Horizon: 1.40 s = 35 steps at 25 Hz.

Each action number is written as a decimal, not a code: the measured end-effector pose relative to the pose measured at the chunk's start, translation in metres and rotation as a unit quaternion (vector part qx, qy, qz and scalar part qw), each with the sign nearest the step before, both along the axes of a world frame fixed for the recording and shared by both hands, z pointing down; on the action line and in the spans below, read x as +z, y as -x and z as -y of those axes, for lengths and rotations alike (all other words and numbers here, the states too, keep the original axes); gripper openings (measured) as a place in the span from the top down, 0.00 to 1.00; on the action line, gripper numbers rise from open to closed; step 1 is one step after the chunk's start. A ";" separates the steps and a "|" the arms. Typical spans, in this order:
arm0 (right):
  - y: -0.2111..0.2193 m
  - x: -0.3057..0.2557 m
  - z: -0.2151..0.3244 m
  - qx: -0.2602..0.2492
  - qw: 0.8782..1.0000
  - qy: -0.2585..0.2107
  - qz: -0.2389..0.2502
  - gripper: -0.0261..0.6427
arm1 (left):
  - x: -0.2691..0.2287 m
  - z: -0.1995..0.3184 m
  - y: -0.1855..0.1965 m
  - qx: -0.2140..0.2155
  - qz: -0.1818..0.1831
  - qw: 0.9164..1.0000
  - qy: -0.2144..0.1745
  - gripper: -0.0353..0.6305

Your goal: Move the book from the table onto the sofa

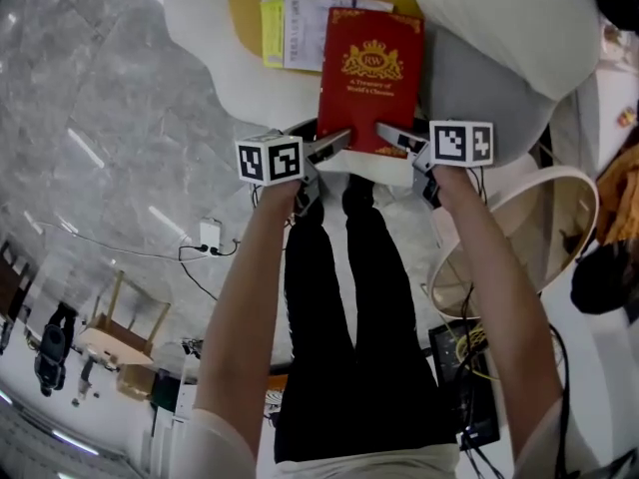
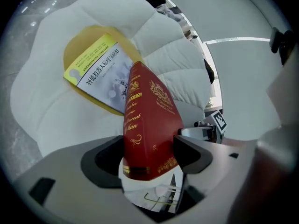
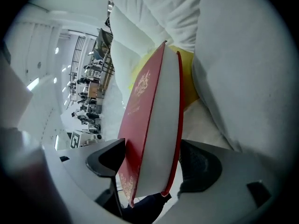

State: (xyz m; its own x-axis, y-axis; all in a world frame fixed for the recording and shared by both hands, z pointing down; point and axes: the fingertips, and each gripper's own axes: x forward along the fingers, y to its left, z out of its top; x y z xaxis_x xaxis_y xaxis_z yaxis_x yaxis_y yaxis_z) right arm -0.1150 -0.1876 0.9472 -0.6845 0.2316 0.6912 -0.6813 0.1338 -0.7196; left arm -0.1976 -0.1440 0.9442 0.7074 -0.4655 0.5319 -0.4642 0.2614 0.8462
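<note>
Jointly held: the book (image 1: 367, 78), sofa (image 1: 200, 38) beyond it.
The left gripper (image 1: 329, 146) clamps its spine corner in its jaws, the right gripper (image 1: 396, 138) its page edge.

Left gripper (image 1: 332, 145) and right gripper (image 1: 396, 138): my pale grey shells, black pads on the jaws. Each carries a white cube with black square markers: left cube (image 1: 270, 159), right cube (image 1: 461, 143). I wear black trousers (image 1: 349, 337), white top (image 1: 349, 464), short white sleeves (image 1: 222, 437).
</note>
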 end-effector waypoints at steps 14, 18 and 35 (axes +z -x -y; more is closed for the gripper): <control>-0.019 0.020 -0.021 -0.071 0.989 -0.068 -0.110 0.42 | 0.030 -0.023 -0.013 0.110 0.102 0.988 0.037 0.46; -0.030 -0.002 -0.013 -0.060 0.987 -0.095 -0.112 0.42 | 0.014 -0.021 -0.003 0.093 0.130 0.987 0.035 0.46; -0.038 -0.227 0.006 0.000 0.985 -0.174 0.017 0.80 | -0.228 -0.015 -0.011 0.037 0.128 0.985 -0.110 0.74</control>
State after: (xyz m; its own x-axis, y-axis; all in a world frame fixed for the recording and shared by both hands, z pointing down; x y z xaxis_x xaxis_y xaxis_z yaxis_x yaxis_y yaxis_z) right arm -0.0771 -0.1939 0.7202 -0.7088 -0.0164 0.7053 -0.6579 0.3762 -0.6524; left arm -0.1870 -0.1286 0.7163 0.5987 -0.5418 0.5899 -0.6810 0.0434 0.7310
